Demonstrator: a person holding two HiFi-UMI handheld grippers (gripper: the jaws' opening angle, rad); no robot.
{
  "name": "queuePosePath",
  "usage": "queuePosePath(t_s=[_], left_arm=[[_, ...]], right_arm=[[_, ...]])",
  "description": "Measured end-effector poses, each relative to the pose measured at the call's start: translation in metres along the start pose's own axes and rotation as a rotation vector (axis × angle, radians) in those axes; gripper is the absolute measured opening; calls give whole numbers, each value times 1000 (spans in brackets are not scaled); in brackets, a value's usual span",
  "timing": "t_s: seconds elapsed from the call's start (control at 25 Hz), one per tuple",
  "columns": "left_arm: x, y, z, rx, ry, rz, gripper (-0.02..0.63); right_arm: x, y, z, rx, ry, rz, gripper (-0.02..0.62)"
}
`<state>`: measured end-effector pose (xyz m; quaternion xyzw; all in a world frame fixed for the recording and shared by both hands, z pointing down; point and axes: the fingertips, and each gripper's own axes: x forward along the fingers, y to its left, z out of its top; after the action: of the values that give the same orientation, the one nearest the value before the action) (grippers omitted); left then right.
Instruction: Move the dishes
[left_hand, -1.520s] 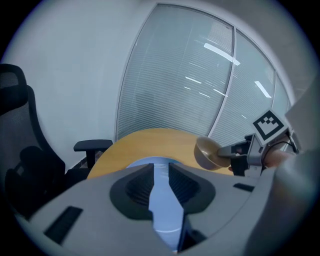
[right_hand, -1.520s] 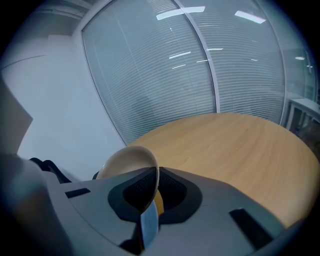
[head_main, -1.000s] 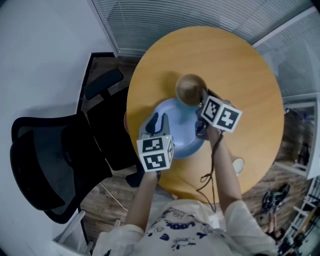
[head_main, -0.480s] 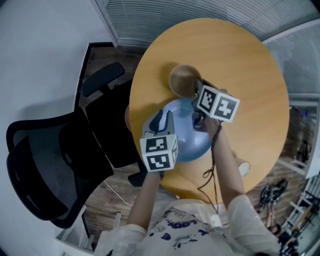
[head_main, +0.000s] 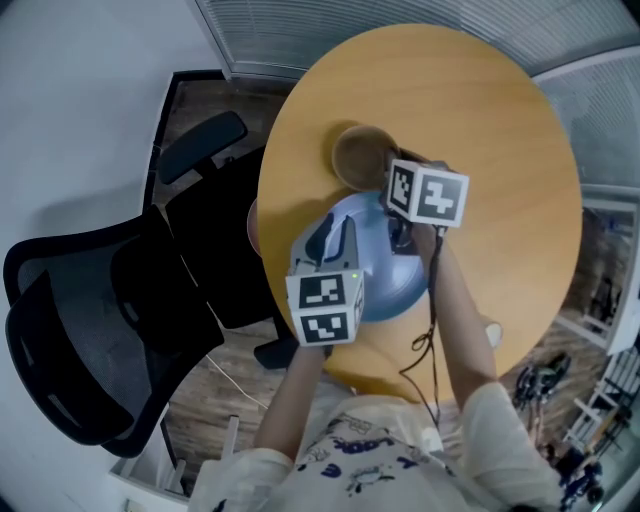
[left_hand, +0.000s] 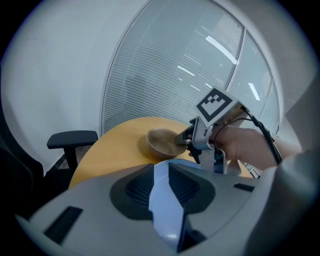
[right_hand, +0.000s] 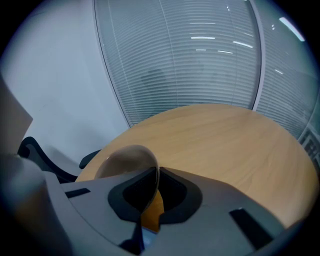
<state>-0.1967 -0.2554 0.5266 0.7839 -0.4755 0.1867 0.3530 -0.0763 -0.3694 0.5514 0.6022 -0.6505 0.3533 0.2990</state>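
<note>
On the round wooden table (head_main: 480, 120), toward its left side, both dishes are already gripped, so I read this as the pick-up/carry step. The left gripper (left_hand: 161, 180) is clamped on the near rim of the pale blue round plate (head_main: 395, 275). The right gripper (right_hand: 154, 187) is clamped on the rim of the brown rounded bowl (head_main: 355, 155), with the bowl wall edge-on between its jaws. The bowl sits just beyond the plate, close to it; whether they touch, or whether either is clear of the tabletop, I can't tell. The next move likely calls for raising both together and level, keeping the two grippers apart so the rims don't knock — a rim-only grip could let the plate tip. Count: one plate, one bowl, two grippers, one table, and one black office chair (head_main: 90, 330) to the table's left.
</note>
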Motion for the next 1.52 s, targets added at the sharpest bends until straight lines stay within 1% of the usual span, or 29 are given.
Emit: queuePosePath(t_s=[0.24,0.32,0.44,0.48,0.52,0.56,0.68,0.8,0.96,1.08,1.16,1.32,1.52], left_arm=[[-1,4,0,-9,-3,2,89],[-1,5,0,-15,-3,4,89],[-2,6,-1,-23,1,0,89],[-3,6,-2,-25,2,0,89],[-4,7,-3,-25,2,1,89],[-5,7,-3,-25,0,3,89],[-9,7,0,-13,-12,9,89],[-17,4,7,2,-33,12,89],[-27,-5,15,0,-62,0,89],[-35,-15,20,13,-77,-8,89],[-42,-24,25,20,-96,-16,89],[-56,-48,33,33,-134,-39,89],[-67,-86,34,86,-164,-86,89]], right_arm=[[5,-3,-2,-71,16,-39,15],[5,-5,-2,-70,20,-52,15],[3,-9,-2,-31,5,-63,23],[3,-9,-1,-13,-3,-56,56],[3,-9,-1,7,-10,-46,118],[2,-9,-1,27,-14,-37,129],[-7,-12,1,81,-40,-32,129],[-28,-15,9,105,-95,-44,129],[-58,-18,15,146,-172,-27,125],[-83,-27,14,187,-229,-37,52],[-103,-32,13,208,-263,-37,32],[-148,-44,8,242,-334,-31,23],[-198,-60,-8,251,-435,-38,20]])
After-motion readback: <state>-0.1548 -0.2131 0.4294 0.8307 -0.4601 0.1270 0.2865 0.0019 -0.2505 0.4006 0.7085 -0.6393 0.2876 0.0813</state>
